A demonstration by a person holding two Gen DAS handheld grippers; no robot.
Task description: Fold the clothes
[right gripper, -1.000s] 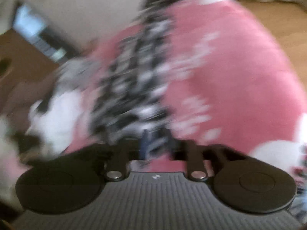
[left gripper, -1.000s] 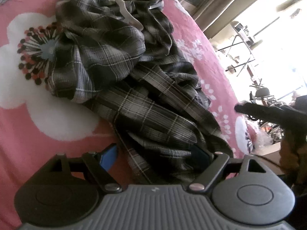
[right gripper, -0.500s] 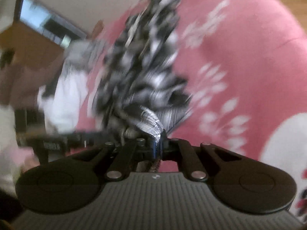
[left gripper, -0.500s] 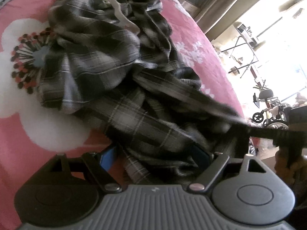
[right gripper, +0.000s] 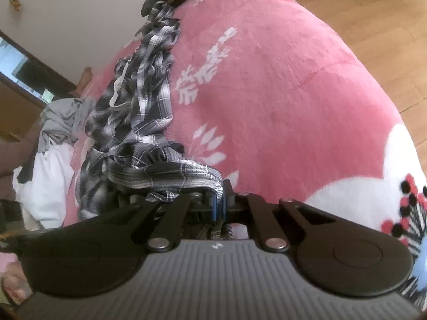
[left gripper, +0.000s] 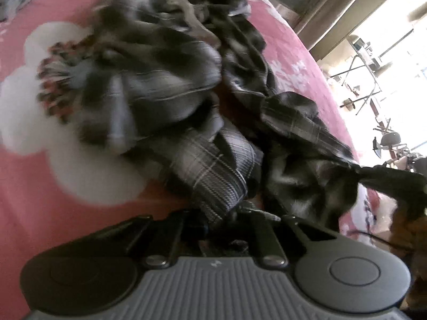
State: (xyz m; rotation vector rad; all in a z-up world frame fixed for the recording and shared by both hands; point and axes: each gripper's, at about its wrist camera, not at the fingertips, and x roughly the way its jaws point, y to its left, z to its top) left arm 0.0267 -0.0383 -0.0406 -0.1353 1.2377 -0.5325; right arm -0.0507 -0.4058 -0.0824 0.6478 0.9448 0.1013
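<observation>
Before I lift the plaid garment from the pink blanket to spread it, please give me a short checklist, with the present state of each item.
1. Right gripper shut on the plaid garment: ok, the cloth edge is pinched between the blue pads.
2. Left gripper shut on the plaid garment: ok, its jaws have closed on a bunched fold.
3. Each gripper holds one single layer: cannot tell, the cloth is bunched at both.
4. Garment lying flat: not ok, it is crumpled in a heap on the pink blanket.
5. Garment apart from the grey and white clothes: cannot tell, they lie right beside it.
6. Left view sharp: not ok, it is blurred.
</observation>
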